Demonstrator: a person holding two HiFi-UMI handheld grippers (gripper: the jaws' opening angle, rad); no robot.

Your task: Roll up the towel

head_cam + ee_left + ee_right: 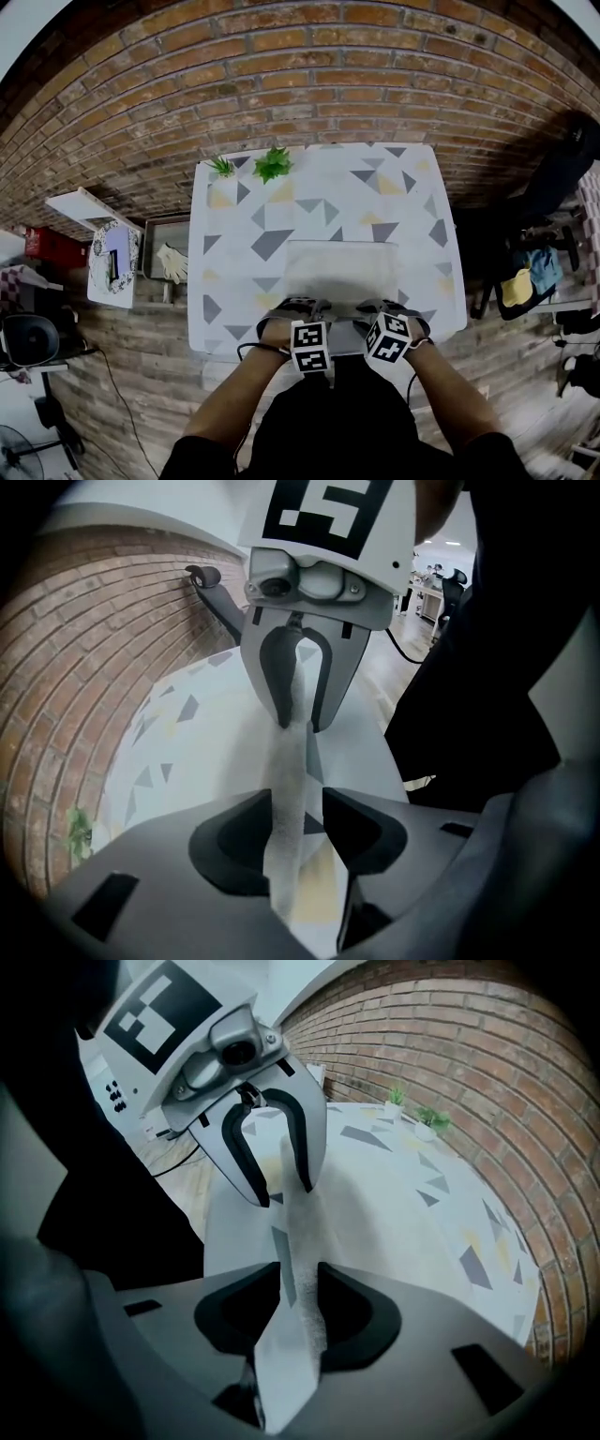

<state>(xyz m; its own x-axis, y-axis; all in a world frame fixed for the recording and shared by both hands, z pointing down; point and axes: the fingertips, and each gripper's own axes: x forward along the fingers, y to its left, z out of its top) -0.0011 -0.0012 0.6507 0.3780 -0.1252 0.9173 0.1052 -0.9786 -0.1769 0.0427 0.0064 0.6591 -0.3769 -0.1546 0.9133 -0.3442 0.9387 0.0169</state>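
A pale, near-white towel [339,267] lies flat on the triangle-patterned table [412,202], its near edge at the table's front. Both grippers stand side by side over that edge, pointing steeply down. My left gripper [298,309] [298,803] is open. A raised fold of the towel [286,761] stands between its jaws, with a gap on one side. My right gripper [389,309] [300,1274] is open too, astride the same lifted fold [302,1232]. Each gripper view shows the other gripper straight ahead along the fold.
Two small green plants [272,164] [223,169] stand at the table's far left edge by the brick wall. A tray with a glove [171,262] sits on the floor to the left. A dark chair with clothes [534,272] stands at the right.
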